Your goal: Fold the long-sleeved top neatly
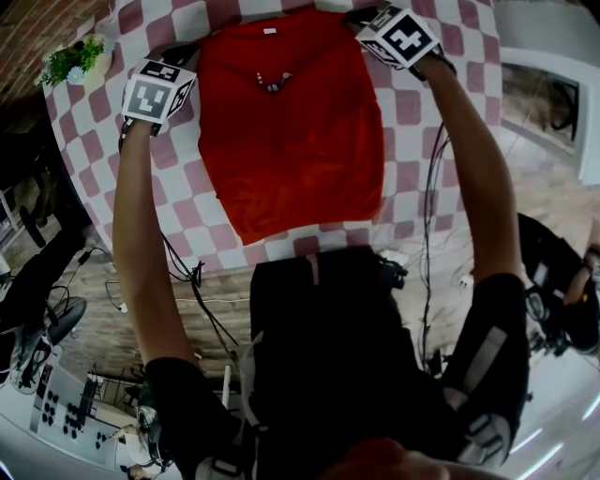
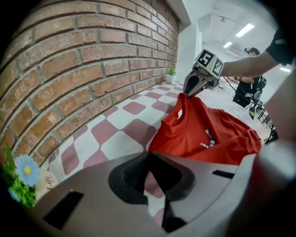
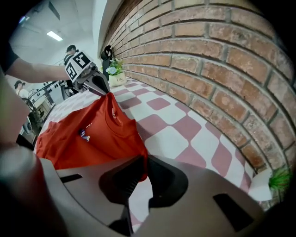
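Head view: the top [image 1: 291,141] is spread on the table [image 1: 412,169] with no sleeves sticking out (probably folded in already). The collar-to-hem fold is judged still to be done. Its shoulders are pinched by the left gripper [image 1: 178,61] and right gripper [image 1: 367,21].

Left gripper view: the jaws are clamped on red cloth, with the wall [image 2: 69,69] close alongside.

Right gripper view: the jaws are likewise clamped on a raised corner. Free room is found toward the hem, which lies near the table's edge.

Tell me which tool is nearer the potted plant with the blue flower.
Left. The left tool grips the red top beside the plant; the right tool grips its opposite shoulder.
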Action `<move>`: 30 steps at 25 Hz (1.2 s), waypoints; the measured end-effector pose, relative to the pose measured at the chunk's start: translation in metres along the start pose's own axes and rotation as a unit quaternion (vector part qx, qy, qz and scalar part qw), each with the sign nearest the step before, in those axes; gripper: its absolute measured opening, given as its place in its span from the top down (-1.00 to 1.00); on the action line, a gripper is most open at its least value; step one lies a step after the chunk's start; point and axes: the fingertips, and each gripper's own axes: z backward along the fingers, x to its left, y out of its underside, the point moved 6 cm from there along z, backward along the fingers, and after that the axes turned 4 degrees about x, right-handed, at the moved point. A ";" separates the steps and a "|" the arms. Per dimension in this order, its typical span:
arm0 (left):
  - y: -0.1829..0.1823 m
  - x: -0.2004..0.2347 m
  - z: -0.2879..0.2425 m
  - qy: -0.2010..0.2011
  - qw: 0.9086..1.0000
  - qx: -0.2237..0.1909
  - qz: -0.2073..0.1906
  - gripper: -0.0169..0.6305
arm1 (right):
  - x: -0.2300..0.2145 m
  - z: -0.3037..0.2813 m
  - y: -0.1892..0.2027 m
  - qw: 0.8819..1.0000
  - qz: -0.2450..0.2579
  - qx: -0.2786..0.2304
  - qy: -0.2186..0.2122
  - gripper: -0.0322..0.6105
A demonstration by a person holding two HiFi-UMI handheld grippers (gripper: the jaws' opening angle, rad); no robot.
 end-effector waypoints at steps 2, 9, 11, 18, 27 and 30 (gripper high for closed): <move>-0.005 0.005 0.008 -0.011 1.000 -0.012 -0.002 0.89 | -0.005 0.005 -0.006 1.000 0.005 -0.007 0.019 0.79; -0.015 0.006 0.049 -0.041 0.997 -0.056 -0.020 0.89 | -0.004 0.043 -0.024 0.996 0.006 -0.032 0.077 0.79; -0.015 0.002 0.062 -0.050 0.996 -0.070 -0.033 0.89 | 0.011 0.057 -0.030 0.996 0.001 -0.048 0.070 0.80; -0.011 -0.036 0.120 -0.077 0.987 -0.112 -0.082 0.89 | 0.052 0.121 -0.026 0.989 -0.002 -0.080 0.128 0.80; 0.029 -0.127 0.187 -0.093 0.973 -0.170 -0.124 0.89 | 0.145 0.179 0.020 0.979 -0.021 -0.104 0.174 0.80; 0.044 -0.158 0.200 -0.097 0.971 -0.179 -0.126 0.89 | 0.174 0.192 0.040 0.977 -0.023 -0.112 0.182 0.81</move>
